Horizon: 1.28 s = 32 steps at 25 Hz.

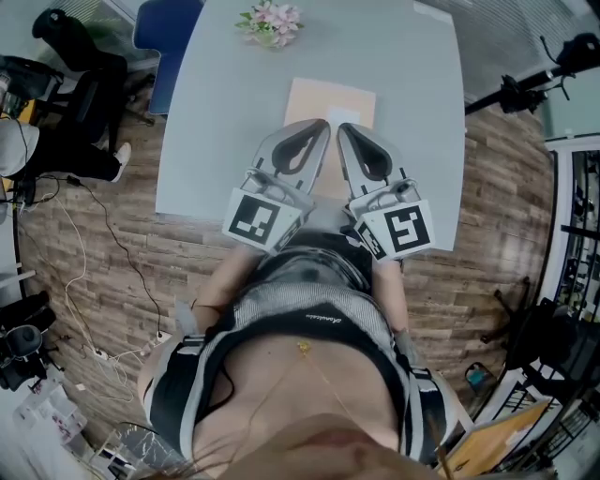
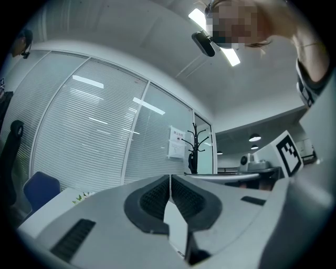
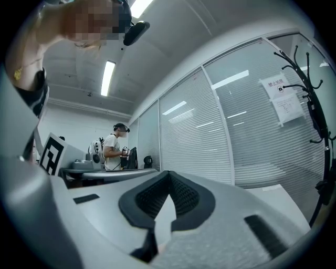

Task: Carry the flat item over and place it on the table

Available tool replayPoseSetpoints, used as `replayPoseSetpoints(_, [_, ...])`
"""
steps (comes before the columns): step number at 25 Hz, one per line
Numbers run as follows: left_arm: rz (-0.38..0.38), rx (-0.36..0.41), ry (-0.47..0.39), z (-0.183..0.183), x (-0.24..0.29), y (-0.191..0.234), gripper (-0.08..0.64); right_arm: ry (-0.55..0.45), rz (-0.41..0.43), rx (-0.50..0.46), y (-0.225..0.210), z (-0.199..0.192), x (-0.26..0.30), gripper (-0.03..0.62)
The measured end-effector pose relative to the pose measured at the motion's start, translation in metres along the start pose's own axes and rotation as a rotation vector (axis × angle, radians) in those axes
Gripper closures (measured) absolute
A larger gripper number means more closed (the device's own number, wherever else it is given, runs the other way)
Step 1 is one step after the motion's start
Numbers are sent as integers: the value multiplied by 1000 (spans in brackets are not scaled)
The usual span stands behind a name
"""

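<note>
A tan flat item point(image 1: 330, 97) lies on the grey table point(image 1: 216, 141), a little past its middle; its near edge is hidden behind my grippers. My left gripper point(image 1: 322, 126) and right gripper point(image 1: 345, 128) are held side by side above the table's near half, tips close together and pointing at the item. Both are shut, with nothing gripped. In the left gripper view the left gripper point(image 2: 170, 177) has its pads meeting and faces window blinds. In the right gripper view the right gripper point(image 3: 169, 173) is also shut and tilted up toward a glass wall.
A small bunch of flowers point(image 1: 270, 21) sits at the table's far edge. A blue chair point(image 1: 167, 37) and a black office chair point(image 1: 70, 84) stand to the left, a camera stand point(image 1: 534, 84) to the right. Cables point(image 1: 94, 244) run over the wooden floor. A person point(image 3: 113, 152) stands far off.
</note>
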<state>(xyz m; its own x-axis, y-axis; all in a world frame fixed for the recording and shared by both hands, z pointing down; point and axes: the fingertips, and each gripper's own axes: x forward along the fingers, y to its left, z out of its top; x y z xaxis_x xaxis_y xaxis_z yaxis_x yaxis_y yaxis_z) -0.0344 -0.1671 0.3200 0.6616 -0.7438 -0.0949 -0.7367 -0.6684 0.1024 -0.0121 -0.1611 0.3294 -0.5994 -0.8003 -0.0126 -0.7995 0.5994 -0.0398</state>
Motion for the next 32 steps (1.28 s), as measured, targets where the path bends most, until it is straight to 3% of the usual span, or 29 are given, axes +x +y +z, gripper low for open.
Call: replayPoseSetpoints(32, [4,-13,14,-5,-3,1,546,19,5,1,4,-4,-1,588])
